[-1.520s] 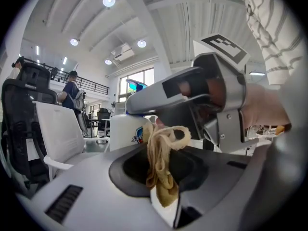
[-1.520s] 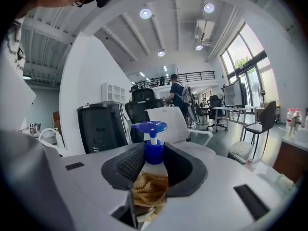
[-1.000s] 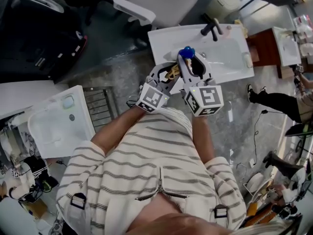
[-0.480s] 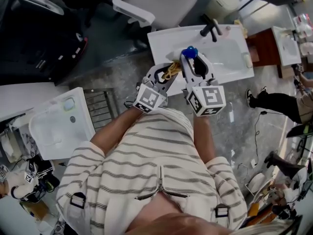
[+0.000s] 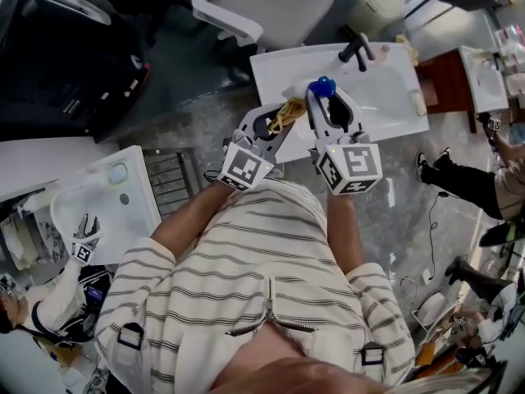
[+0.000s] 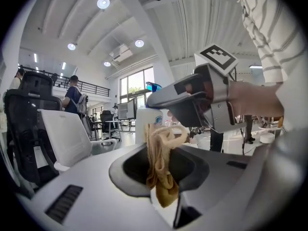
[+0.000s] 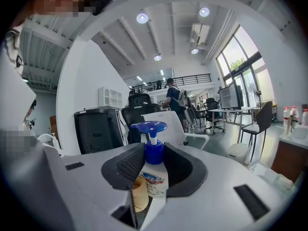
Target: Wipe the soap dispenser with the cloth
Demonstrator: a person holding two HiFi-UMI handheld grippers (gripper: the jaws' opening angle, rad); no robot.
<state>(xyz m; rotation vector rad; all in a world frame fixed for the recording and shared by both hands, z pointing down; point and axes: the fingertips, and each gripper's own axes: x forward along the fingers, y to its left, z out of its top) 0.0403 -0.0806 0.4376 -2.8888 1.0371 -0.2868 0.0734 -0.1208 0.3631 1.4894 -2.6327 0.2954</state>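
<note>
A grey concrete floor (image 5: 189, 113) runs under a white sink (image 5: 385, 97) with a black tap (image 5: 354, 49); a pale office chair (image 5: 271, 2) stands just behind it, and a dark wooden cabinet (image 5: 443, 80) stands at its right end; a second white sink (image 5: 98, 212) lies well apart to the left; overhead, a white ribbed ceiling (image 7: 168, 37) carries round lamps (image 7: 142, 18); tall windows (image 7: 240, 66) let in daylight; a railed balcony (image 7: 187, 81) crosses the far wall; a black chair (image 7: 139, 102) stands below it.

Soft tan cloth (image 6: 161, 167), glossy white plastic soap dispenser (image 7: 156, 184), smooth blue plastic pump (image 7: 149, 127); matt grey textured fingers (image 7: 130, 163)
</note>
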